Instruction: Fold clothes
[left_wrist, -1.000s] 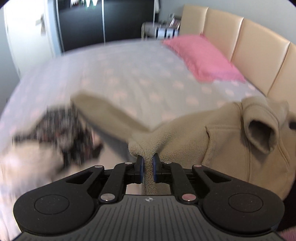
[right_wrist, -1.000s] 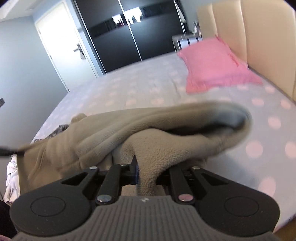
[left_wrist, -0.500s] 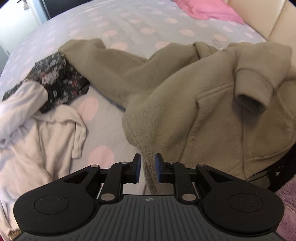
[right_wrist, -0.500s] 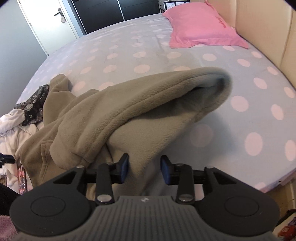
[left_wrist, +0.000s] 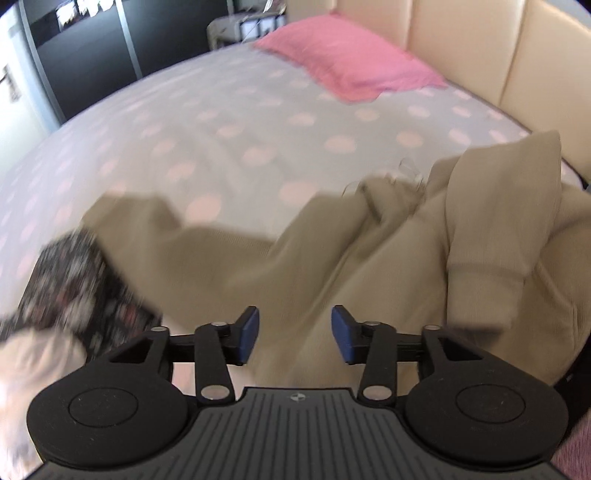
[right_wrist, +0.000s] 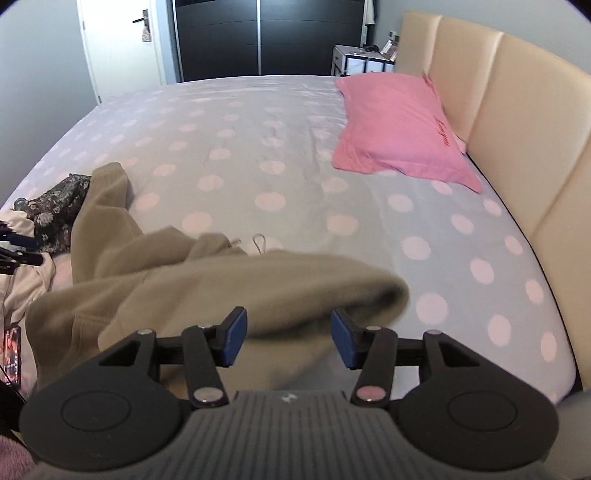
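A tan fleece hoodie (right_wrist: 192, 284) lies spread over the near side of the bed (right_wrist: 258, 147), on a grey sheet dotted with pale pink spots; one sleeve (right_wrist: 99, 206) stretches away from it toward the far left, and its other sleeve (left_wrist: 498, 236) lies folded across the body, cuff toward me. The left gripper (left_wrist: 294, 334) hangs over the hoodie's lower edge, its blue pads spread apart and opening wider, nothing pinched between them, the fleece only showing below the gap; the right gripper (right_wrist: 289, 338) hovers over the hoodie's rounded hood end (right_wrist: 354, 291), jaws likewise parted and widening, not pressing on the cloth. Just left of the hoodie, touching its outstretched sleeve, sits a dark floral garment (right_wrist: 55, 206), and beside that a crumpled cream-white garment (left_wrist: 33, 365), blurred in the left view. Beyond the hoodie, against the beige padded headboard (right_wrist: 517, 110), rests a pink pillow (right_wrist: 399, 125); behind the bed stand a dark wardrobe (right_wrist: 266, 37) and a white door (right_wrist: 122, 44).
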